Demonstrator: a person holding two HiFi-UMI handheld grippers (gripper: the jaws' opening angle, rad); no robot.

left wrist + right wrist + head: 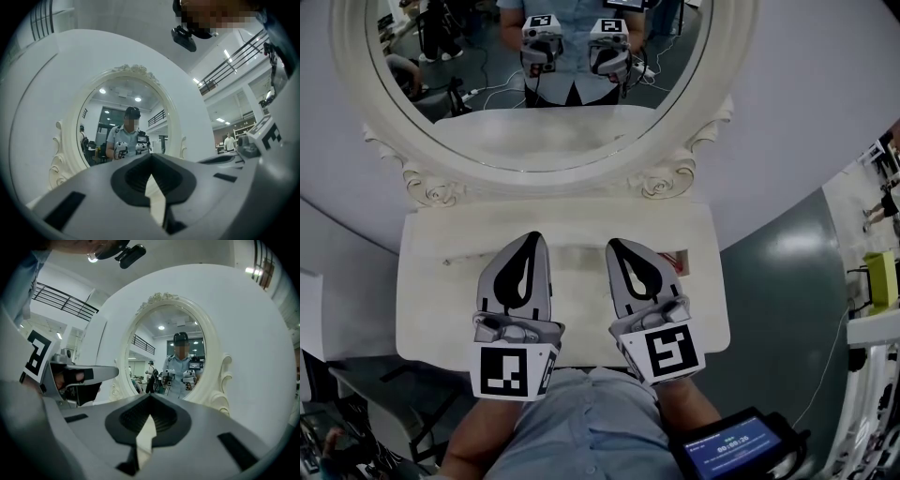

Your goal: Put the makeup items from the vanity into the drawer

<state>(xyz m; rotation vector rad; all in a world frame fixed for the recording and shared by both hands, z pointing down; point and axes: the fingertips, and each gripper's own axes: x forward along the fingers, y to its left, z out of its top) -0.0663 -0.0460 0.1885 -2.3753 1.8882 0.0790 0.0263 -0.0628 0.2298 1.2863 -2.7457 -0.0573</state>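
A white vanity top (431,309) lies below me, under an oval mirror (534,173) in a carved frame. Both grippers hover side by side over its middle and point at the mirror. My left gripper (534,238) has its jaws together and holds nothing; the same shows in its own view (151,158). My right gripper (614,245) is likewise shut and empty (150,397). A small pale thing with a red edge (677,260) lies just right of the right gripper, partly hidden by it. No drawer shows in any view.
The mirror (124,126) reflects me and both grippers. Dark floor (778,281) runs to the right of the vanity. A device with a lit screen (736,445) sits at my right hip. Dark clutter fills the lower left corner (337,412).
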